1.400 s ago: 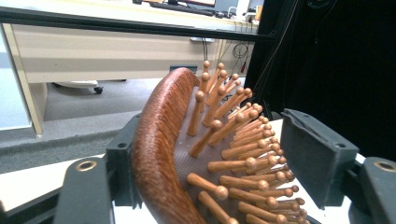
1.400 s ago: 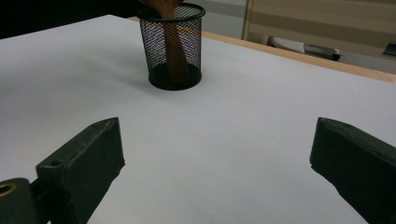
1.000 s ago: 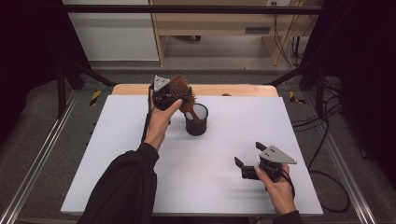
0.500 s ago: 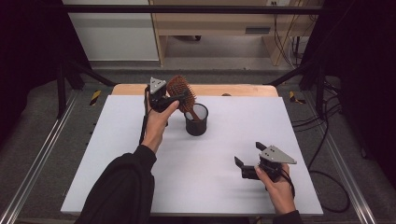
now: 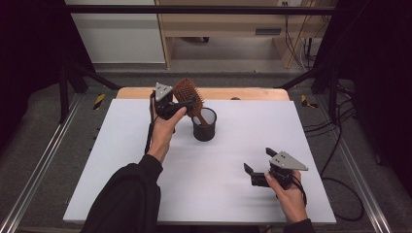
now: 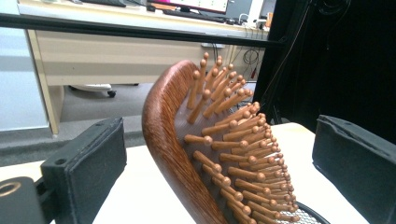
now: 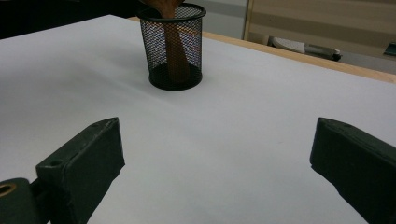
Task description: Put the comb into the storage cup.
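Wooden hairbrush (image 5: 188, 96) stood handle-down in mesh cup (image 5: 204, 124), done; left tongs (image 5: 180, 105) just spreading, brush between, pads clear, withdrawal pending; right tongs (image 5: 256, 166) spread, idle over worktop (image 5: 121, 160).

No legible text, label, brand mark, number or sign appears in any view. The yellow-and-black striped markings (image 5: 98, 101) on the floor beside the tabletop (image 5: 145, 160) carry no lettering; screens in the background are too blurred to read.
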Available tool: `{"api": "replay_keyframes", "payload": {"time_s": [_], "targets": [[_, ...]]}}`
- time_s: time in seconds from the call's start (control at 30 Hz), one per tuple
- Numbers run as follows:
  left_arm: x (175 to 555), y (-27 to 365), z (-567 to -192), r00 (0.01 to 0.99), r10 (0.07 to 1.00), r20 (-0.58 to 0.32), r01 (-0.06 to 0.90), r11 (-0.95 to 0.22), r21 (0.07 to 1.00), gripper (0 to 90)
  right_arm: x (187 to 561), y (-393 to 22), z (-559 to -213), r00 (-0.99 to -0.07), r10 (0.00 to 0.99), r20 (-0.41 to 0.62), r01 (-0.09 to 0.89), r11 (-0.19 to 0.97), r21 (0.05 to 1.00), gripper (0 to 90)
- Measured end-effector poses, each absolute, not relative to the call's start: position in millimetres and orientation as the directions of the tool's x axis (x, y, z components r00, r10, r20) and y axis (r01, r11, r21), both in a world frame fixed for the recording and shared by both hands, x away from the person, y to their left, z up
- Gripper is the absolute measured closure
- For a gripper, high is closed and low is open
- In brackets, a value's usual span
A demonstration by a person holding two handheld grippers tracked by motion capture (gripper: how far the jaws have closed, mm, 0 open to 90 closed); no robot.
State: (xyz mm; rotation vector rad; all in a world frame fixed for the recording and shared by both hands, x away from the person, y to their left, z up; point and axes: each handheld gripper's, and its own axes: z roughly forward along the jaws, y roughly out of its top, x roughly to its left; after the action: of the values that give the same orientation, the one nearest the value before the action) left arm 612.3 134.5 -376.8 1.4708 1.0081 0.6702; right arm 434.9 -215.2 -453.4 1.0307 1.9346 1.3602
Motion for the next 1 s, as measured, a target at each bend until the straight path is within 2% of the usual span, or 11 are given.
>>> {"api": "replay_keyframes", "payload": {"time_s": [1.0], "targets": [[581, 147, -361, 0.462, 0.878, -0.124, 0.155, 0.058, 0.986, 2.7, 436, -217, -454, -0.563, 0.826, 0.027, 0.285, 0.162, 0.945, 3.4]]}}
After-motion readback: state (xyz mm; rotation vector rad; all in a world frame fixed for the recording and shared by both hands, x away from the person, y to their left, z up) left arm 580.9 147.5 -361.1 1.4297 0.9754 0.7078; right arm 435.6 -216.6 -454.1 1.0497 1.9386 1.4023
